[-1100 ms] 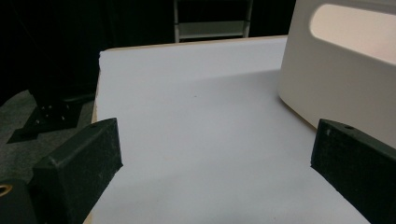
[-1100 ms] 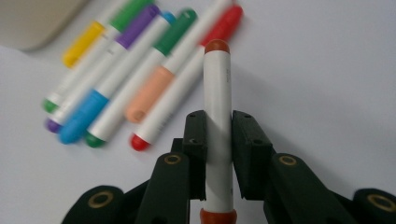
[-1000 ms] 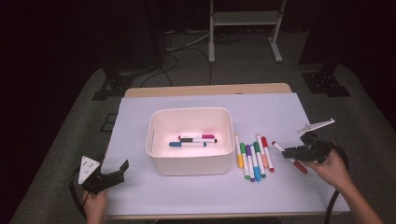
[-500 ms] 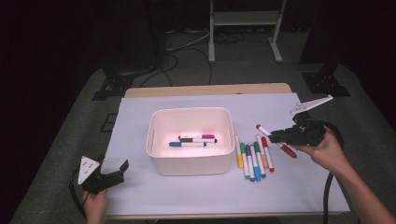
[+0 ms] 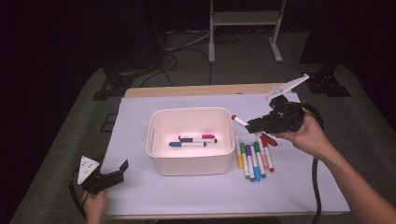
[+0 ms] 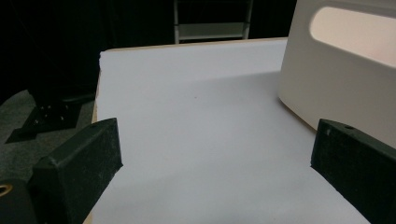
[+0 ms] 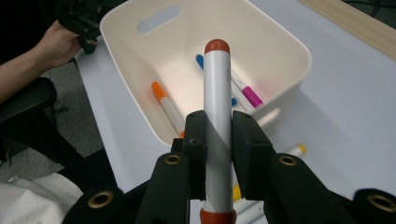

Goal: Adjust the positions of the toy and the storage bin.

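Holding our right gripper (image 5: 252,125) clamped on a red marker (image 7: 218,112) above the white bin's (image 5: 161,164) right rim, our left gripper (image 5: 117,171) resting jaws apart near the table's front-left corner, loose markers (image 5: 252,160) just beside the bin.

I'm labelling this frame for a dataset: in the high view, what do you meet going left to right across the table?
Left tool → white bin → row of markers on the table → right tool holding a red marker.
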Available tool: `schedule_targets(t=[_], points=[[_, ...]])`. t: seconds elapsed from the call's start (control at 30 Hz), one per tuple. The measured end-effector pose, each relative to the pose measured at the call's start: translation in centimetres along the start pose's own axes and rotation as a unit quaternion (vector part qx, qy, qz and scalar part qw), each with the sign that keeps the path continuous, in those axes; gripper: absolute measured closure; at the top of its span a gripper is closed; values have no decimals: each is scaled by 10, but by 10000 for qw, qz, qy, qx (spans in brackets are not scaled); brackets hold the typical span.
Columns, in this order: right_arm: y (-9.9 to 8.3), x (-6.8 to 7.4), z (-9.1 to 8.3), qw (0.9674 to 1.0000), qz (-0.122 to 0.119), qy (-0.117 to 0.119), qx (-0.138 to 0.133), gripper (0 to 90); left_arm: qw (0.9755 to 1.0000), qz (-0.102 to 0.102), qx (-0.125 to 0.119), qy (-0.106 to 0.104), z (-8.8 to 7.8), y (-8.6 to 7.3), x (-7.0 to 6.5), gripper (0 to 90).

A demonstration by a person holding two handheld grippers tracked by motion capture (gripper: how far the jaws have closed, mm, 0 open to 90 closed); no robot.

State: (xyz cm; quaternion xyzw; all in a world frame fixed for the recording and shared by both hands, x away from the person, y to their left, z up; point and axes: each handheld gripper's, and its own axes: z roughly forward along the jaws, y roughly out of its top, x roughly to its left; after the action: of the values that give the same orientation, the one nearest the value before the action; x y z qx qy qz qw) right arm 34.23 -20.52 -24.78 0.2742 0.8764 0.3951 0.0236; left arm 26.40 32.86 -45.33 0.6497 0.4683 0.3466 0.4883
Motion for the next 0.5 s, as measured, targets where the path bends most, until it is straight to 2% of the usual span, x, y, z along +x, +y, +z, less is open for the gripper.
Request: schedule_targets(t=[0.27, 0.5], points=[[34, 18, 21, 9989, -342, 287, 161, 758, 10000, -10, -1, -11, 0, 0, 0, 5], [53, 28, 41, 9964, -584, 539, 292, 759, 10000, -3, 3, -15, 0, 0, 0, 5]])
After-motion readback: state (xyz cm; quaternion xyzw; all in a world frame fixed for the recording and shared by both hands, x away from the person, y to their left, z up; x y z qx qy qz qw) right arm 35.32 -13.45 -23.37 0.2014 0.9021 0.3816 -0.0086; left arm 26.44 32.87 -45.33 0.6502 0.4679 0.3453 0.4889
